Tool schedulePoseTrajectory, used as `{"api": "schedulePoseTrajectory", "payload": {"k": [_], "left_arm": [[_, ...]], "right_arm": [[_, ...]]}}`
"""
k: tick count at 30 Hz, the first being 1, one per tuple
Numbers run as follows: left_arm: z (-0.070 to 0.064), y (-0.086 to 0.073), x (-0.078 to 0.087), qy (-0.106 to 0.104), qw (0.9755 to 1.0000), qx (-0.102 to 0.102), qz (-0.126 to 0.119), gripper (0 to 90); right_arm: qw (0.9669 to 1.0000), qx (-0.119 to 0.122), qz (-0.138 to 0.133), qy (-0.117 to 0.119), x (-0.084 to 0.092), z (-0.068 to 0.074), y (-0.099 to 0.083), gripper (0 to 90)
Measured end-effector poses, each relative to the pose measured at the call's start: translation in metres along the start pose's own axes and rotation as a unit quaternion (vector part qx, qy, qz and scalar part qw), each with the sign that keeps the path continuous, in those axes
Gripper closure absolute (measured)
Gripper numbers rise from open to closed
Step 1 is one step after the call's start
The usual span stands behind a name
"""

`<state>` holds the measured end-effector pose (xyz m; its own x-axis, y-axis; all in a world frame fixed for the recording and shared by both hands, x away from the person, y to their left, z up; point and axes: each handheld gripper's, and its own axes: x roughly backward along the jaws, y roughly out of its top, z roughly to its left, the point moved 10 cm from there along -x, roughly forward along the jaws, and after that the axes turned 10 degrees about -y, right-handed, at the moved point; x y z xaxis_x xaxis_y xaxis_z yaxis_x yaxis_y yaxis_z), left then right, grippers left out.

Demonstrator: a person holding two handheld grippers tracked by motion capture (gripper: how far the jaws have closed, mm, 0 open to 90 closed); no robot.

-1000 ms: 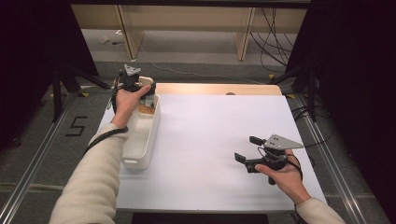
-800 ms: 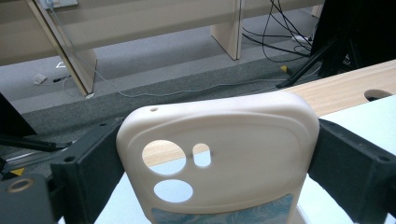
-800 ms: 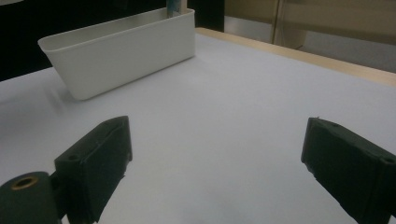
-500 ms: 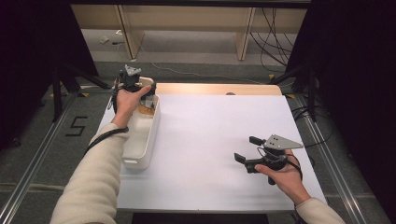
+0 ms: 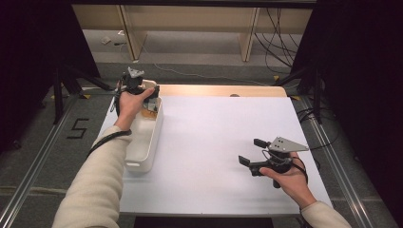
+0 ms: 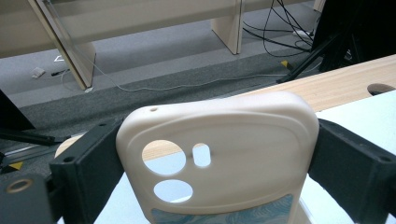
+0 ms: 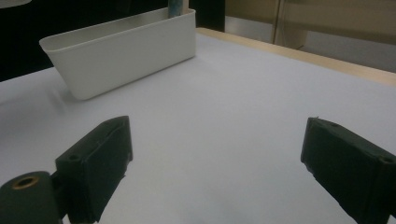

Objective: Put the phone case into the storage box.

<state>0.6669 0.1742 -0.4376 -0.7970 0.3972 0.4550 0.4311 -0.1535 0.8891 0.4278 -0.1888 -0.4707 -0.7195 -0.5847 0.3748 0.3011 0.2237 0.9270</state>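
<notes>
Phone case, cream-coloured with camera cut-outs, sits clamped between the two black jaws of the left gripper, one jaw on each long edge, so its long axis runs straight up out of the grip along the jaws. In the high view that gripper hangs over the far end of the white bin, at about ten o'clock on the white table, with the case just above the bin's rim; how much of the case is still down inside the bin is hard to tell, since the hand covers it. A patterned blue-green band shows at the case's lower edge in the left gripper view.

The right gripper rests low at about four o'clock, well apart from the bin, jaws spread wide with nothing between them, pointing across the bare sheet toward the bin. The left hand is plainly the nearer one and already has the case; my judgement is that the coming move depends on carrying the upright case from ten o'clock toward the open middle of the table.
</notes>
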Motion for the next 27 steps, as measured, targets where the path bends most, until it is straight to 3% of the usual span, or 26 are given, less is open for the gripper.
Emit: {"api": "schedulePoseTrajectory", "payload": {"k": [27], "left_arm": [[-0.0009, -0.0033, -0.0047, -0.004, 0.9999, -0.001, 0.016, 7.3]], "right_arm": [[1.0000, -0.001, 0.000, 0.002, -0.0004, 0.0003, -0.0003, 10.2]]}}
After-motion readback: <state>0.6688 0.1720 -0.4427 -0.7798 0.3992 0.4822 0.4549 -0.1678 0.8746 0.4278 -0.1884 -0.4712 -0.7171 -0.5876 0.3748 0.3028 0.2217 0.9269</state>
